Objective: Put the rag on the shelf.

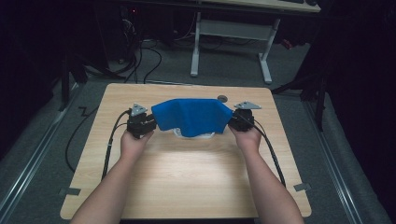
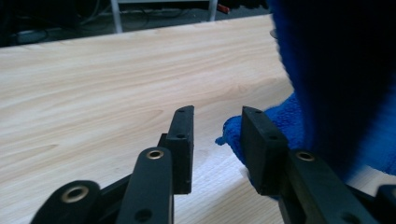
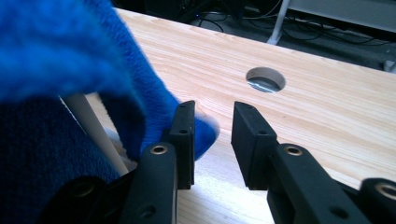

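Terrycloth, soft and light, is what both grippers are working with: a blue towel (image 1: 192,115) draped over a white object (image 1: 195,134) near the middle of the wooden table (image 1: 187,177), sagging at its two ends. It will bend and bunch rather than hold a shape, its nap should give the pads good purchase, and nothing about it looks fragile; the sensible places to take hold are the two end corners, pinched through a doubled fold so the cloth does not slip out. In the high view the left gripper (image 1: 150,122) sits just beside the towel's left end and the right gripper (image 1: 236,119) just beside its right end. In the left gripper view the jaws stand parted at a middling width with bare table between them, and a corner of the towel (image 2: 280,126) lies behind the right-hand jaw, not pinched. In the right gripper view the jaws are likewise apart, with the towel (image 3: 60,70) hanging beside the left-hand jaw and only a tip of cloth showing in the gap, unpressed. Under the cloth there a white rim (image 3: 91,130) shows, perhaps a bowl or cup; what it holds cannot be told. A round cable hole (image 3: 265,79) opens in the tabletop beyond.
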### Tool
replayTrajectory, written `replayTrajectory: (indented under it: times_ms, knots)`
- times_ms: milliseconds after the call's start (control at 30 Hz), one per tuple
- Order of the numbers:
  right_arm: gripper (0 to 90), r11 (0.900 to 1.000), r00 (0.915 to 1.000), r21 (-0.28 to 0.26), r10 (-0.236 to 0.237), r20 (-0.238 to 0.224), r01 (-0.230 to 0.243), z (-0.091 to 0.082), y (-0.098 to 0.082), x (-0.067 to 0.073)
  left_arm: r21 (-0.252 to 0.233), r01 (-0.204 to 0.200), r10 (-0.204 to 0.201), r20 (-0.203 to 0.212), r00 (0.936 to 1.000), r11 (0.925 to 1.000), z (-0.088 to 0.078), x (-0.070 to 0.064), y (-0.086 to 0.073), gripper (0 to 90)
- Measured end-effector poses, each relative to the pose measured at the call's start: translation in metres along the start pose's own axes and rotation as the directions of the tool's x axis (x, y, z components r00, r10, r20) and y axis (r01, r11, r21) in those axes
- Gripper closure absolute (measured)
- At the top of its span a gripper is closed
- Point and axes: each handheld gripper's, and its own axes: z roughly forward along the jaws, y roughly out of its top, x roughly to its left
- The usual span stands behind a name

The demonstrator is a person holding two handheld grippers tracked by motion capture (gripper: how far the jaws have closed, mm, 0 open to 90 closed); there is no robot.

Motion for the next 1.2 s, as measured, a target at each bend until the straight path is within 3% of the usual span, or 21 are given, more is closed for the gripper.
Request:
replayTrajectory:
  times_ms: [367, 533, 800, 833, 967, 1000, 1033, 1100, 1133, 1167, 1200]
  knots:
    - [63.1, 1.000, 0.9992, -0.025, 0.006, 0.040, -0.005, -0.019, 0.003, -0.017, -0.011, 0.004, -0.005, -0.038, 0.9993, 0.9999, -0.018, 0.015, -0.003, 62.9]
    - [60.4, 0.999, 0.9987, -0.030, 0.020, 0.048, -0.019, -0.026, 0.002, -0.023, -0.011, 0.010, -0.010, -0.040, 0.9992, 0.9999, -0.022, 0.016, -0.005, 62.5]
    - [56.7, 0.999, 0.9985, -0.029, -0.012, 0.053, 0.014, -0.045, -0.001, -0.023, -0.019, -0.002, 0.002, -0.042, 0.9991, 0.9998, -0.037, 0.010, -0.012, 61.4]
    - [55.9, 0.999, 0.9986, -0.049, -0.016, 0.050, 0.018, -0.054, -0.004, -0.022, -0.026, -0.007, 0.006, -0.046, 0.9989, 0.9996, -0.042, 0.009, -0.014, 60.8]
    - [52.7, 0.999, 0.9994, -0.039, -0.027, 0.019, 0.028, -0.070, -0.013, -0.014, -0.020, -0.038, 0.037, -0.075, 0.9965, 0.9991, -0.069, -0.008, -0.028, 58.2]
    - [52.7, 0.999, 0.9994, -0.039, -0.027, 0.019, 0.028, -0.070, -0.013, -0.014, -0.020, -0.038, 0.037, -0.075, 0.9965, 0.9991, -0.069, -0.008, -0.028, 57.9]
    - [52.3, 0.998, 0.9988, -0.044, -0.042, 0.027, 0.043, -0.080, -0.021, -0.006, -0.014, -0.067, 0.066, -0.085, 0.9942, 0.9976, -0.083, -0.019, -0.036, 57.5]
    - [51.8, 0.998, 0.9983, -0.036, -0.051, 0.027, 0.052, -0.085, -0.024, -0.002, -0.010, -0.073, 0.072, -0.083, 0.9939, 0.9973, -0.091, -0.024, -0.041, 57.4]
    - [51.7, 0.998, 0.9980, -0.030, -0.056, 0.028, 0.057, -0.090, -0.028, 0.002, -0.009, -0.060, 0.059, -0.079, 0.9951, 0.9981, -0.098, -0.029, -0.045, 56.6]
    - [51.1, 0.996, 0.9975, -0.059, -0.065, 0.026, 0.067, -0.103, -0.038, 0.013, -0.023, -0.021, 0.020, -0.035, 0.9992, 0.9995, -0.113, -0.037, -0.054, 54.9]
    - [50.8, 0.996, 0.9977, -0.060, -0.062, 0.026, 0.064, -0.108, -0.041, 0.017, -0.023, -0.021, 0.020, -0.035, 0.9992, 0.9995, -0.113, -0.037, -0.054, 54.2]
